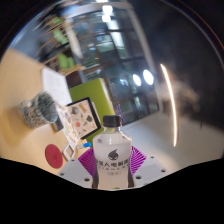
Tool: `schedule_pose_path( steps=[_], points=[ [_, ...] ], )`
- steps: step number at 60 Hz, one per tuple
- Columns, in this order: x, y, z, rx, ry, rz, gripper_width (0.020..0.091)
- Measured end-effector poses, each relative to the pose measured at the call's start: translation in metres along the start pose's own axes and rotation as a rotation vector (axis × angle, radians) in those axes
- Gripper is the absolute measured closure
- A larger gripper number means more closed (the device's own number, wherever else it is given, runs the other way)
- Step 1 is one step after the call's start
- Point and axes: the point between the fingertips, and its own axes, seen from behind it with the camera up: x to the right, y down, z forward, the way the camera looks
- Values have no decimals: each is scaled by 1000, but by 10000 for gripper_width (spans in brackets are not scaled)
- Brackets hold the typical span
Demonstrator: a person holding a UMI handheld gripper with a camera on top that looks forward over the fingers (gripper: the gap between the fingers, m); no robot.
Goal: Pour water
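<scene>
Behind everything runs a dim room with glass panels and bright ceiling lights, seen tilted. Below it the pale tabletop (30, 85) slopes away, carrying a green box (95, 98) and, beside that box, some patterned cards (75, 125). Left of the box and well apart from it sits a patterned mug (40, 108); nearer than the box lies a small red disc (54, 155).

Right of the box and nearer, the clear water bottle (113, 153) stands between the jaws, white cap up, its label facing the camera. The gripper (113, 163) looks clamped on it: both purple pads (88, 160) lie against its sides with no gap showing.

Judging by the tilt, the carry toward the mug is the step in hand. Keep the squeeze firm but not crushing, since thin plastic will buckle, and bring the neck over the mug's rim before tipping slowly. Whether the cap is loosened cannot be told.
</scene>
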Motion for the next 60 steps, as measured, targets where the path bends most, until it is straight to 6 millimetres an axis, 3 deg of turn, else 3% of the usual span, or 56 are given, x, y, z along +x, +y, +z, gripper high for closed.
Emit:
schedule_pose_path(
  steps=[6,16,24,35,37,41,42,43,47,51,56,57,58,60],
  points=[
    [-39,-36,13,23,-29,-387,707],
    [-73,-51,20,49,-65,-860,704],
    [-66,-62,20,56,-22,-1014,702],
    [-75,-56,6,68,-51,-1077,703],
    [-78,-58,12,72,-55,-1065,702],
    [-75,-60,11,83,-54,-1003,704],
    [-73,-56,-6,88,-45,-972,703],
    [-72,-58,9,92,-45,-940,703],
    [-57,-62,10,102,-18,-721,703],
    [-31,-61,10,85,18,-396,703],
    [-15,-52,10,87,2,102,703],
    [-7,-44,0,96,9,208,702],
    [-13,-39,10,92,1,306,702],
    [-13,-26,7,79,-8,506,703]
  ],
)
